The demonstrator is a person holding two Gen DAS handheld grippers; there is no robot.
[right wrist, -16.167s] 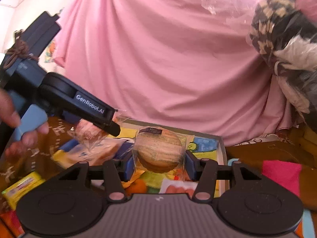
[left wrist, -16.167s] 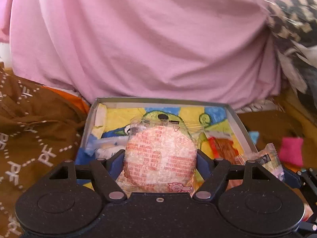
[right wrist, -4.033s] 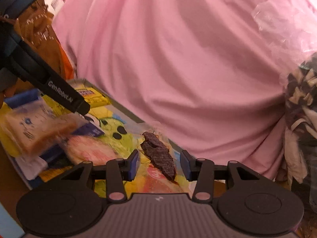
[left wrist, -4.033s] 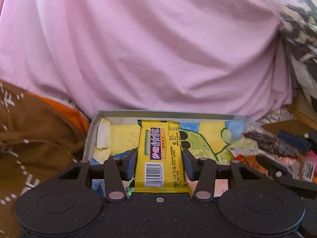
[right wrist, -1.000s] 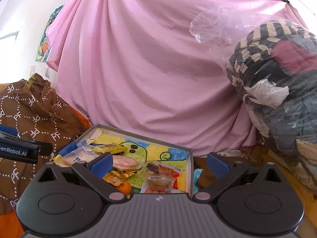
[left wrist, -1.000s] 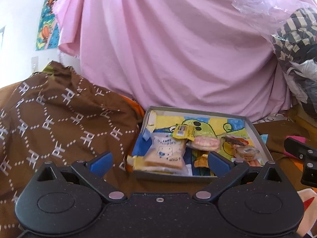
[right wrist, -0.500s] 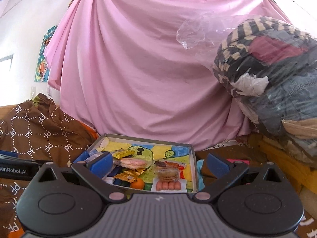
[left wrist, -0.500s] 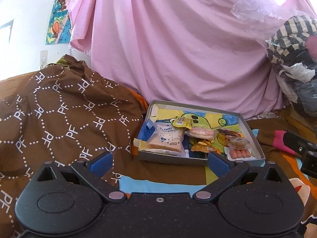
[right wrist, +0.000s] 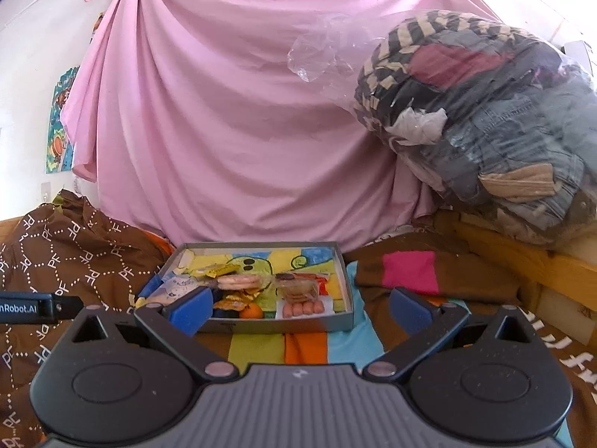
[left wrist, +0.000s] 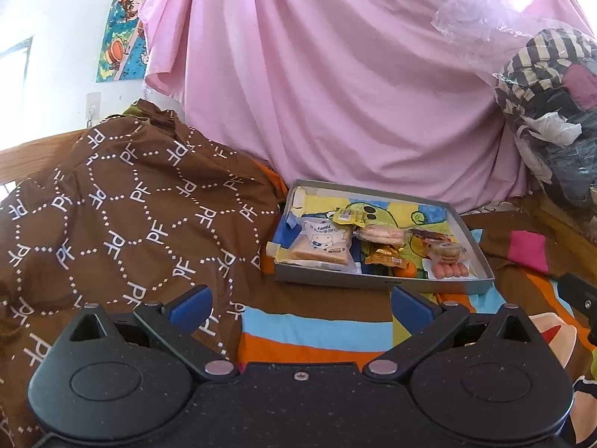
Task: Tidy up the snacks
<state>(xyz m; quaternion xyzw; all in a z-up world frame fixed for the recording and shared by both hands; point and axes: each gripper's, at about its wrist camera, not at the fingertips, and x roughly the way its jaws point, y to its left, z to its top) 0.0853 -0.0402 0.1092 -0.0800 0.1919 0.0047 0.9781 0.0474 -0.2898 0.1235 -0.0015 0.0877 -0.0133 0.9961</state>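
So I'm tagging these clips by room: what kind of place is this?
Most likely a bedroom, with the work done on a bed: a striped bedspread under the snack tray, a brown quilt bunched beside it, and a clear bag of clothes stored behind.

A bed covered by a striped sheet (left wrist: 313, 330) of brown, blue, orange and green bands carries everything here. Directly on it sits a shallow grey rectangular box (left wrist: 377, 283) with a cartoon-printed bottom. Just left of the box, a rumpled brown blanket with white dotted "PF" hexagons (left wrist: 123, 216) is heaped on the bed. On the right, a light wooden bed rail (right wrist: 537, 265) borders the sheet, with a magenta patch (right wrist: 408, 272) near it.
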